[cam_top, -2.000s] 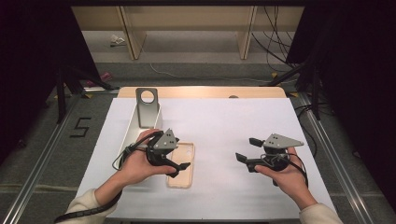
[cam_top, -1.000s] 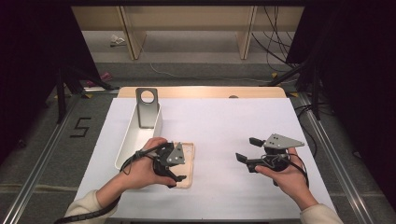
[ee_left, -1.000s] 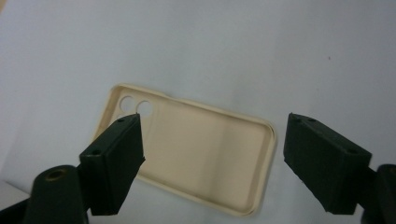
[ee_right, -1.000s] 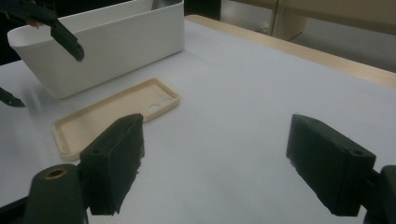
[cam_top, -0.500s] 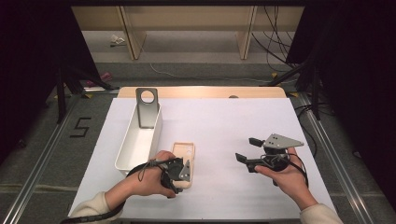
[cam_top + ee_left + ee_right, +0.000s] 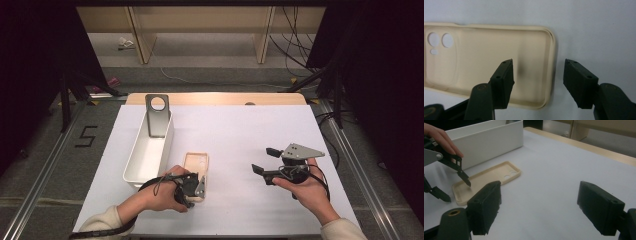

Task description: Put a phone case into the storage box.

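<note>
A cream phone case [image 6: 196, 164] lies inside-up on the white table, camera holes at its far end. My left gripper [image 6: 193, 192] is lowered over its near end. In the left gripper view one jaw stands inside the phone case [image 6: 486, 57] and the other outside its end rim, so the left gripper [image 6: 539, 66] straddles that rim. Its jaws have just been closing, and a gap still shows on both sides of the rim. The right gripper view shows the phone case [image 6: 489, 176] with the left gripper [image 6: 457, 191] on it. My right gripper [image 6: 265, 161] hovers open and empty at the right.
A long white bin [image 6: 150, 150] stands just left of the case, with a grey metal plate [image 6: 158, 117] with a round hole upright at its far end. The bin's wall [image 6: 491, 140] is close behind the case. White table surface [image 6: 240, 130] spreads between the hands.
My left gripper came down and toward the near end of the case, turning its jaws onto the end rim and narrowing them. The right gripper stayed where it was.
</note>
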